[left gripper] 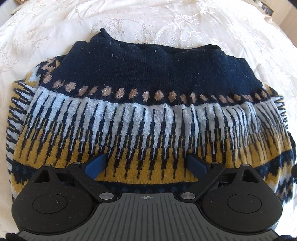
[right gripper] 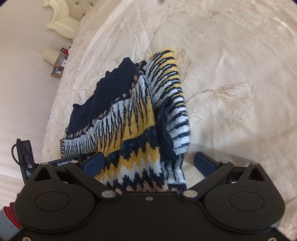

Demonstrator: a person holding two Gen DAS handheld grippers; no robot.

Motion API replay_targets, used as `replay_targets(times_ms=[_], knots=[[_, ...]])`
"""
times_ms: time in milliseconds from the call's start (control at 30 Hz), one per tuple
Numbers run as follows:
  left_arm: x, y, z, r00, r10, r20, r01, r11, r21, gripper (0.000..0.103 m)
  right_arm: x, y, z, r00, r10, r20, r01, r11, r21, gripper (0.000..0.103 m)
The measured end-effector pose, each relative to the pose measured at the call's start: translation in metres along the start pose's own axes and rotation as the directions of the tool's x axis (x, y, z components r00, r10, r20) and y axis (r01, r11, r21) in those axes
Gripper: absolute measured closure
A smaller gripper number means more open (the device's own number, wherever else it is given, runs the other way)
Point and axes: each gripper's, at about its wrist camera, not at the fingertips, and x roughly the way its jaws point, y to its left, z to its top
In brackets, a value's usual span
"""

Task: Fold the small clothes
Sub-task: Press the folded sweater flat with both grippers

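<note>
From my left gripper (left gripper: pixel 146 163), the two blue pads (left gripper: pixel 95 164) stand wide apart at the bottom of the frame, and the patterned knit sweater (left gripper: pixel 144 115) fills the space between and beyond them. The jaws are spread, gripping nothing; whether the pads press the knit I cannot tell. Nearest me runs a mustard band with dark zigzags, then a pale blue-white band cut by dark vertical streaks, then a row of tan dots, and farthest a plain navy panel with a wavy top edge. The garment lies across the middle of the frame on a cream embroidered bedspread (left gripper: pixel 167 24), which takes the whole upper part of the view.

From my right gripper (right gripper: pixel 149 163), the jaws are likewise spread — the sweater (right gripper: pixel 133 120) rises between the pads from the bottom centre, bunched and lifted, its folds hanging toward the left pad (right gripper: pixel 93 163), while the right pad stands clear of it with bedspread (right gripper: pixel 232 83) showing in the gap. A striped sleeve (right gripper: pixel 174 96) drapes down the right side of the bunch. At lower left sits a black device with a cable (right gripper: pixel 23 157). Farther off, at upper left, a small lamp (right gripper: pixel 51 55) and a cream carved headboard (right gripper: pixel 61 16) show.
</note>
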Motion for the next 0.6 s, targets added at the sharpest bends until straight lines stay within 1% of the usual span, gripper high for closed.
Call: replay_targets(times_ms=[100, 200, 333, 433, 533, 600], knots=[[0.005, 0.002, 0.003, 1.000, -0.006, -0.014, 0.006, 1.000, -0.003, 0.001, 0.015, -0.002, 0.010, 0.999, 0.049, -0.017, -0.049, 0.999, 0.022, 0.000], [0.008, -0.001, 0.006, 1.000, 0.004, -0.013, -0.004, 1.000, -0.003, 0.000, 0.026, 0.001, 0.020, 0.997, 0.073, -0.031, -0.073, 0.997, 0.009, 0.000], [0.007, -0.004, 0.004, 1.000, 0.003, 0.008, -0.003, 1.000, -0.003, 0.001, 0.035, 0.002, 0.029, 0.992, 0.120, -0.043, -0.120, 0.993, 0.018, 0.000], [0.001, -0.002, -0.001, 1.000, -0.012, 0.022, 0.012, 1.000, 0.000, 0.001, 0.039, 0.002, 0.031, 0.990, 0.136, -0.040, -0.136, 0.991, 0.019, 0.000], [-0.006, 0.003, 0.006, 0.999, -0.031, 0.023, 0.031, 0.999, -0.015, 0.002, 0.040, 0.003, 0.030, 0.989, 0.144, -0.030, -0.143, 0.990, 0.019, 0.000], [-0.012, 0.007, 0.017, 0.998, -0.029, 0.058, 0.031, 0.999, -0.034, 0.005, 0.039, 0.003, 0.028, 0.989, 0.145, -0.021, -0.145, 0.989, 0.006, 0.000]])
